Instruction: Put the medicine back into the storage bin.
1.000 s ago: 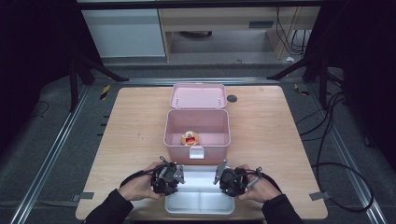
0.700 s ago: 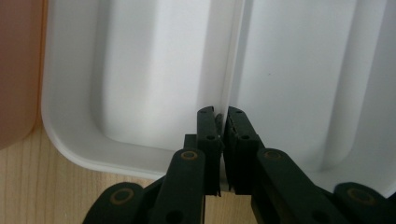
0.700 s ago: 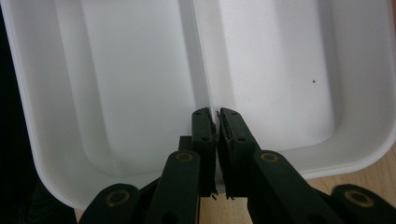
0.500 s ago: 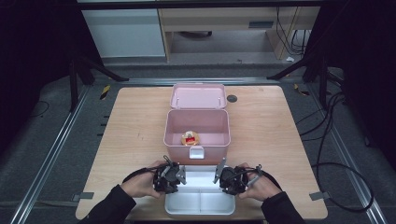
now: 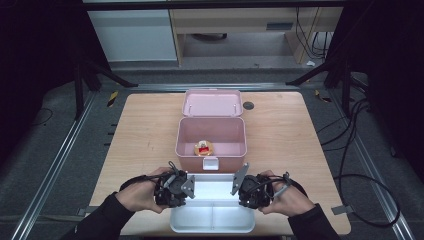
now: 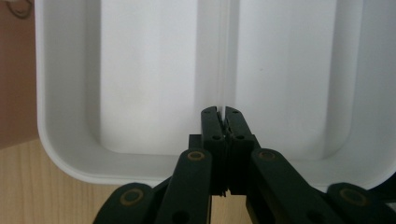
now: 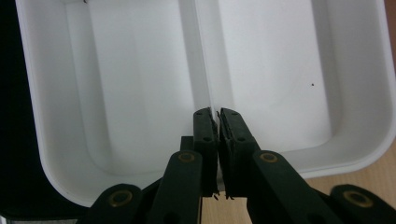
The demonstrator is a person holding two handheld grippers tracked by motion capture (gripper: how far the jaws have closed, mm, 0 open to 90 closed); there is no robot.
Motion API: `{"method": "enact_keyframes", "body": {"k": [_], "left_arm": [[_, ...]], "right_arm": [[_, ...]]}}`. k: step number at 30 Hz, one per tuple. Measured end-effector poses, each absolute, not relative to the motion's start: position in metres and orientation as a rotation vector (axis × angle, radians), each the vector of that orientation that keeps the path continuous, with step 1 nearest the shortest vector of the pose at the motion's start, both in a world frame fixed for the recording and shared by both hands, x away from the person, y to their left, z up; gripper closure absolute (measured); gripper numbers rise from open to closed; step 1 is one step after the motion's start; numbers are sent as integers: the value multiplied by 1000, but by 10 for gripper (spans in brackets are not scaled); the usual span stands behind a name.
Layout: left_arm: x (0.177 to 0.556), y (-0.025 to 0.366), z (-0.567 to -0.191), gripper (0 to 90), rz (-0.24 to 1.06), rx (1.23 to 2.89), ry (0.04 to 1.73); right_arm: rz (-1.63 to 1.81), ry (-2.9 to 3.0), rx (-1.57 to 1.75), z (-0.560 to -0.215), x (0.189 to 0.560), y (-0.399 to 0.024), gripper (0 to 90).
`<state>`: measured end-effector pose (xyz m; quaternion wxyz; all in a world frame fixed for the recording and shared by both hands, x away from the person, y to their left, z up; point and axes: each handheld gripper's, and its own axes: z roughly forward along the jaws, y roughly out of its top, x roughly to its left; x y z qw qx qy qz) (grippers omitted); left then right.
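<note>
Right now white tray [image 5: 212,220] sits at the near edge of the counter [image 5: 135,145], two compartments split by a centre divider. Left gripper [image 6: 220,114] and right gripper [image 7: 215,116] each have jaws pressed together on that divider, probably pinching it; contact is hard to resolve. Pink box [image 5: 211,145] stands open just beyond the tray.

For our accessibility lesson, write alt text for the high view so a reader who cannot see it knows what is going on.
Two hands hold the left gripper and right gripper, each shut on an end wall of a white two-part tray at the table's near edge. Behind the tray, an open pink box holds a small orange and red thing.
</note>
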<state>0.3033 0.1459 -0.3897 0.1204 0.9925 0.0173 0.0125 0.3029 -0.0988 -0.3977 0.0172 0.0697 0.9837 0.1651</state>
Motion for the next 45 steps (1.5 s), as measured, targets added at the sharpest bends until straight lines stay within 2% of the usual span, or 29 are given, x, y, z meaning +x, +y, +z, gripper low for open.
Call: {"method": "enact_keyframes", "body": {"k": [8, 13, 23, 36, 45], "left_arm": [[312, 150, -350, 888, 101, 2881, 51], [332, 150, -315, 888, 167, 2884, 38], [371, 156, -285, 889, 217, 2857, 63], [431, 162, -280, 888, 218, 2848, 79], [475, 159, -288, 881, 216, 2878, 116]], "right_arm": [[584, 3005, 195, -359, 310, -102, 860], [606, 2969, 181, -329, 330, -104, 862], [603, 2918, 156, -294, 372, -100, 856], [625, 2874, 113, -288, 428, -96, 857], [624, 2875, 131, -299, 472, -95, 859]]}}
